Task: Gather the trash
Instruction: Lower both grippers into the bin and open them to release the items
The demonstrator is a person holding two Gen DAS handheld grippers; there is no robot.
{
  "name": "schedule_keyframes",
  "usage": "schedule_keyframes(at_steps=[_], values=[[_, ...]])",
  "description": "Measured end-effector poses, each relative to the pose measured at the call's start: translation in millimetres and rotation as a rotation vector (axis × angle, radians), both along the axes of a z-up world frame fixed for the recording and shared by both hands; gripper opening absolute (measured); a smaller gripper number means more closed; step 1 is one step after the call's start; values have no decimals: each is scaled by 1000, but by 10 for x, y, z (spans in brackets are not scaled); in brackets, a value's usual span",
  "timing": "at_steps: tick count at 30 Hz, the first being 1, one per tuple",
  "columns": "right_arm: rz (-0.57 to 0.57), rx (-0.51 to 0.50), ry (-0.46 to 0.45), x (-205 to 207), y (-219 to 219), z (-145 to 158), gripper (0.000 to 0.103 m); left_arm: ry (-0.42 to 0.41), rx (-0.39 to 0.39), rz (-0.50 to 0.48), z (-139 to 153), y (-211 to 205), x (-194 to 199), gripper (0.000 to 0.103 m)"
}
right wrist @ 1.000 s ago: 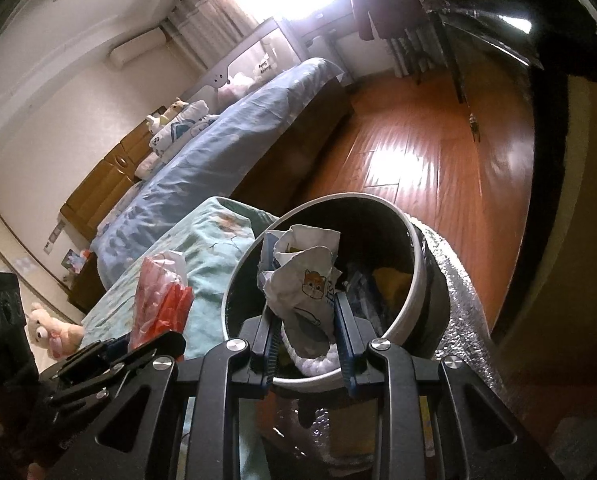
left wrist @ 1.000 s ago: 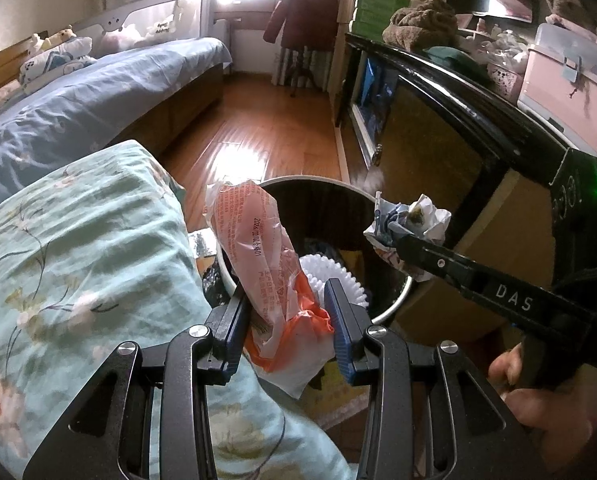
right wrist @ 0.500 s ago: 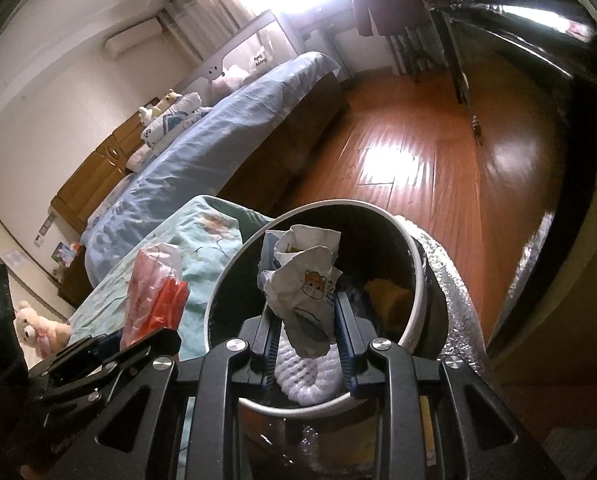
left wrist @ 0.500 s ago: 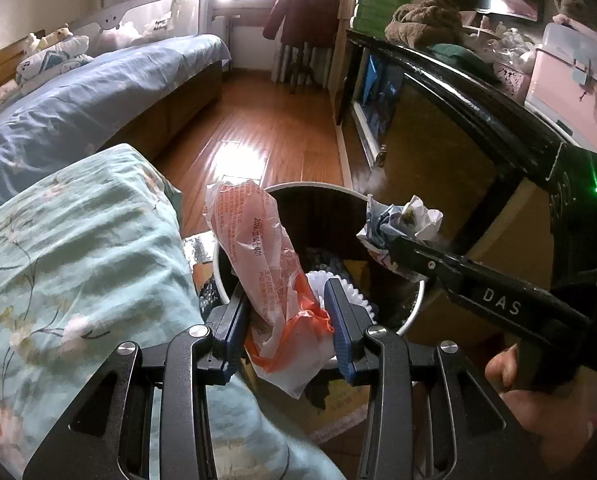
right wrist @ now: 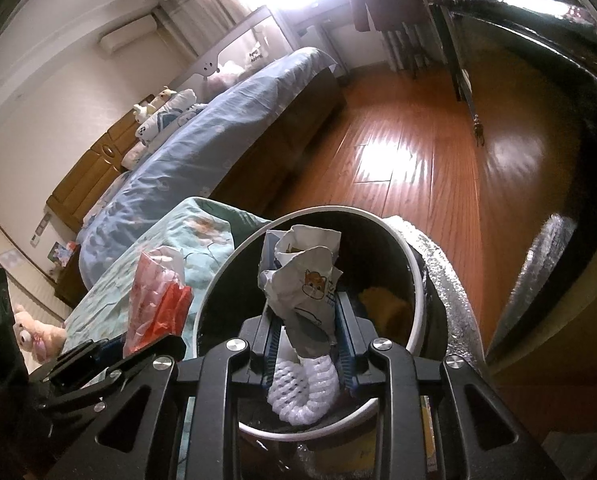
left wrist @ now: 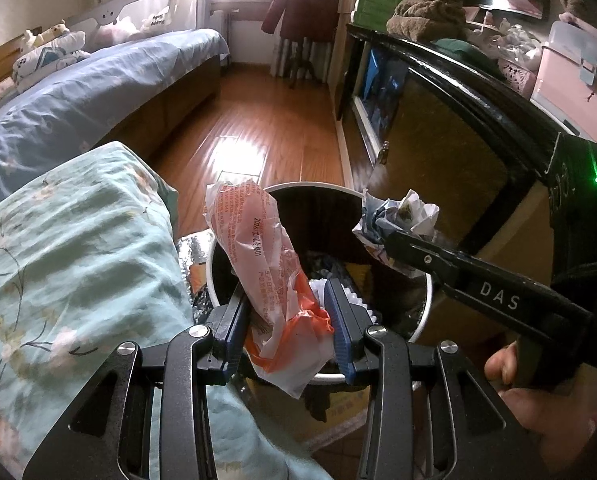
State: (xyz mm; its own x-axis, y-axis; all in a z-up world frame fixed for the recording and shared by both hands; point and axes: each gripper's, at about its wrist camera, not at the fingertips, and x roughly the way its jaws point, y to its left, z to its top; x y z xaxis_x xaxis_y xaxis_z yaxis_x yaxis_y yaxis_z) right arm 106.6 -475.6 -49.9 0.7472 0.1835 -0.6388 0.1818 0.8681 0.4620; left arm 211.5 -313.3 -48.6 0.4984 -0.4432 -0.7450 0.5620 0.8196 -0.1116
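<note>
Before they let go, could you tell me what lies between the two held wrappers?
Only the open mouth of the bin; the left wrist view shows orange wrapper and crumpled paper apart.

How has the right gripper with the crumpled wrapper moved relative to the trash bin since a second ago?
Yes. In the right wrist view the right gripper with its crumpled wrapper has come further in over the trash bin, whose rim now sits lower and larger.

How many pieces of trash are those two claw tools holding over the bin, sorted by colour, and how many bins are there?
Orange-and-white plastic wrapper, in the left gripper: 1
White crumpled paper wrapper with a cartoon animal, in the right gripper: 1
Black trash bin with white rim: 1
Total: 3
</note>
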Motion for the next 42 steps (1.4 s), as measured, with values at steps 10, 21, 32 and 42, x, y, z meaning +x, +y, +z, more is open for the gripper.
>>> schedule_keyframes(at_steps=[10,21,32,42], values=[[1,0,5,28,-7,-7,28,9,1,-4,-9,-46,41,36],[1,1,14,82,-31,-40,28,29,4,-8,-24,-88,65,36],[-6,13,11,66,-61,-18,48,20,-13,2,62,-14,42,55],[-4,23,-18,-93,56,127,61,13,-47,53,163,347,-101,60]])
